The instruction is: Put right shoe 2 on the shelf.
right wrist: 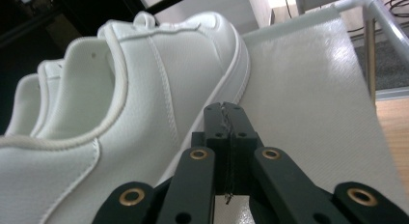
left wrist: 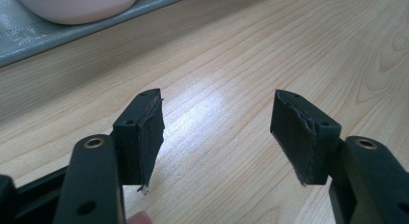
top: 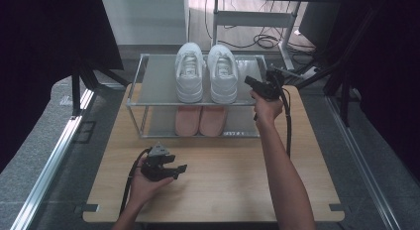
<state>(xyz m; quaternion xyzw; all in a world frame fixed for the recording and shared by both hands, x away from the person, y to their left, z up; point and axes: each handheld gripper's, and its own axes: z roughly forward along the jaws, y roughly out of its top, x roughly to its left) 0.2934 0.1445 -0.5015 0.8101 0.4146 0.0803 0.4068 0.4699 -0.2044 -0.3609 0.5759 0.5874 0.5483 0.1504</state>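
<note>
A pair of white sneakers stands on the top shelf of a metal shoe rack [top: 148,81], the left one [top: 189,71] beside the right one [top: 222,71]. My right gripper [top: 249,82] is over the shelf's right part, just right of the right sneaker. In the right gripper view its jaws [right wrist: 226,113] are shut with nothing between them, close to the sneaker's sole [right wrist: 144,89]. My left gripper [top: 181,168] rests low over the table, near the front. It is open [left wrist: 217,127] and holds nothing.
Two pink shoes [top: 200,120] sit on the rack's lower shelf; one toe [left wrist: 77,4] shows in the left gripper view. The wooden table [top: 223,180] carries the rack at its far half. Dark frames and cables stand around the table.
</note>
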